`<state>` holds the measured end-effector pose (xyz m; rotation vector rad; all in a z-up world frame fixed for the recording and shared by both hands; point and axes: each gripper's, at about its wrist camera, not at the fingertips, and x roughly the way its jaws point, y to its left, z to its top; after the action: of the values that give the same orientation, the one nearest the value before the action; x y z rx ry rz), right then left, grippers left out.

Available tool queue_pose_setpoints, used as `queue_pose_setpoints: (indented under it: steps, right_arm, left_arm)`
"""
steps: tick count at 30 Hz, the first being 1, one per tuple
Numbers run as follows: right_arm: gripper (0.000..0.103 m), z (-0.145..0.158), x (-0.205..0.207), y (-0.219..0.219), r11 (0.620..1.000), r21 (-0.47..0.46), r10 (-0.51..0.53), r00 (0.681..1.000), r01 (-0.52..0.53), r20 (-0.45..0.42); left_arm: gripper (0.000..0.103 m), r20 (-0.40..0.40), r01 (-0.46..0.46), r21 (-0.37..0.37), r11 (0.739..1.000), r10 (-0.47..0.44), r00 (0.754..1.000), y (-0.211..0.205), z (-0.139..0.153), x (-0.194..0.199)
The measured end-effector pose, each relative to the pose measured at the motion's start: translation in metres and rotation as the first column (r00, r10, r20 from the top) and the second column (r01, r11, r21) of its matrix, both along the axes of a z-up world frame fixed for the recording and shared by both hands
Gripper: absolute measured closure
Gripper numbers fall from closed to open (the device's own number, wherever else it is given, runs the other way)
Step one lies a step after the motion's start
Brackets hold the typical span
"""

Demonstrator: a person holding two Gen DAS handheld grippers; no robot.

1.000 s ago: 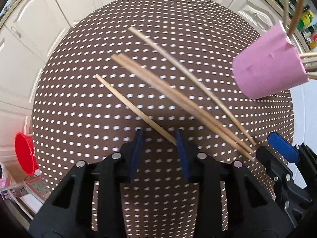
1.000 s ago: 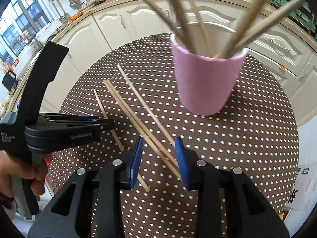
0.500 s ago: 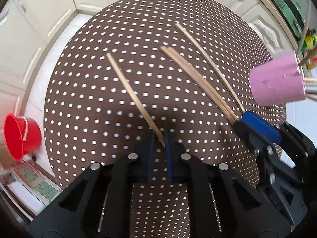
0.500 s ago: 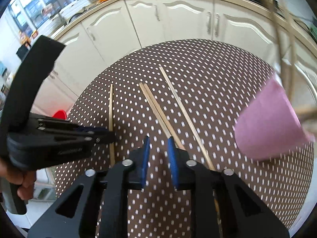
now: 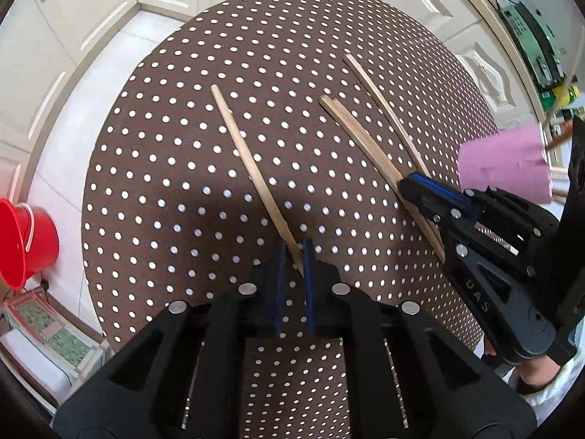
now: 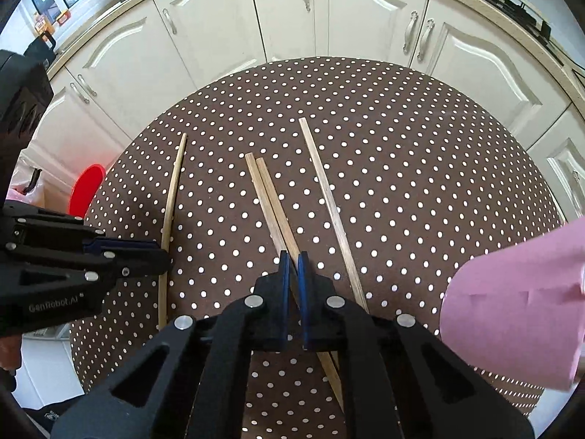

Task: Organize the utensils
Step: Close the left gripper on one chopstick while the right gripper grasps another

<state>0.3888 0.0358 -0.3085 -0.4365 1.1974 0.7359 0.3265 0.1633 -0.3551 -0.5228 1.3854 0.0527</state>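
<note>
Left tongs (image 5: 292, 256) of mine pinched on one slim wooden chopstick (image 5: 248, 168), right tongs (image 6: 292, 261) clamped on paired flat chopsticks (image 6: 270, 197), fourth stick (image 6: 329, 197) lying loose on dotted brown tablecloth (image 6: 402, 146), matte pink cup (image 6: 519, 311) tilted at right.

Cream cabinets (image 6: 351, 18), pale tiled floor (image 5: 73, 117)

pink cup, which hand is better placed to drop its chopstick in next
Right, likely. The right gripper, closed on the chopstick pair, sits beside the pink cup; the left gripper, holding the single chopstick, is farther away.
</note>
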Motion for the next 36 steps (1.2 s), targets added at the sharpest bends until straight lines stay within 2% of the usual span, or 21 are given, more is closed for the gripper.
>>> queue_pose_setpoints:
  steps: [2, 4, 11, 13, 15, 18, 21, 26, 28, 29, 30, 35, 36]
  right_arm:
    - [0.099, -0.001, 0.004, 0.003, 1.000, -0.021, 0.009, 1.000, -0.009, 0.000]
    - [0.099, -0.002, 0.009, 0.008, 0.999, -0.030, 0.024, 1.000, -0.025, -0.020]
    - [0.099, -0.005, 0.028, 0.028, 0.996, -0.081, 0.031, 0.993, -0.041, -0.113]
    - [0.098, -0.006, 0.032, 0.037, 0.992, -0.116, 0.042, 0.994, -0.054, -0.103]
    - [0.098, -0.007, 0.032, 0.045, 0.984, -0.164, 0.053, 0.993, -0.070, -0.105]
    - [0.098, -0.009, 0.033, 0.048, 0.982, -0.179, 0.032, 0.988, -0.059, -0.149]
    - [0.098, -0.012, 0.037, 0.049, 0.987, -0.158, 0.003, 0.978, -0.037, -0.208]
    - [0.093, -0.017, 0.037, 0.057, 0.988, -0.153, -0.008, 0.981, -0.022, -0.196]
    - [0.092, -0.020, 0.036, 0.065, 0.985, -0.167, 0.005, 0.982, -0.037, -0.187]
    - [0.092, -0.023, 0.034, 0.071, 0.984, -0.171, 0.009, 0.983, -0.041, -0.184]
    - [0.092, -0.024, 0.034, 0.073, 0.984, -0.175, 0.012, 0.983, -0.045, -0.182]
    - [0.095, -0.026, 0.025, 0.078, 0.983, -0.176, 0.017, 0.985, -0.048, -0.172]
    - [0.095, -0.026, 0.023, 0.078, 0.983, -0.175, 0.017, 0.986, -0.046, -0.167]
  left_arm:
    - [0.093, -0.009, -0.014, -0.014, 1.000, 0.014, 1.000, 0.003, 0.000, 0.003]
    - [0.093, -0.018, -0.014, 0.013, 1.000, 0.014, 1.000, 0.006, 0.001, 0.008]
    - [0.092, -0.061, -0.057, 0.040, 0.998, 0.059, 0.996, 0.018, 0.001, 0.030]
    - [0.092, -0.082, -0.069, 0.033, 0.997, 0.072, 0.994, 0.020, 0.000, 0.035]
    - [0.092, -0.092, -0.038, 0.047, 0.998, 0.042, 0.995, 0.017, 0.001, 0.038]
    - [0.092, -0.083, 0.031, 0.081, 0.996, -0.024, 0.996, 0.005, 0.002, 0.038]
    - [0.092, -0.097, 0.047, 0.055, 0.997, -0.042, 0.994, 0.002, 0.001, 0.031]
    - [0.091, -0.080, -0.027, 0.001, 1.000, 0.027, 0.996, 0.018, 0.002, 0.021]
    - [0.081, -0.077, -0.040, -0.005, 0.999, 0.040, 0.996, 0.026, 0.004, 0.022]
    - [0.062, -0.070, -0.048, 0.000, 0.999, 0.048, 0.996, 0.028, 0.005, 0.025]
    - [0.052, -0.058, -0.055, 0.005, 0.998, 0.056, 0.997, 0.029, 0.007, 0.028]
    - [0.053, -0.062, -0.022, 0.074, 0.997, 0.027, 0.998, 0.024, 0.006, 0.042]
    - [0.061, -0.061, -0.013, 0.103, 0.995, 0.020, 0.998, 0.022, 0.007, 0.042]
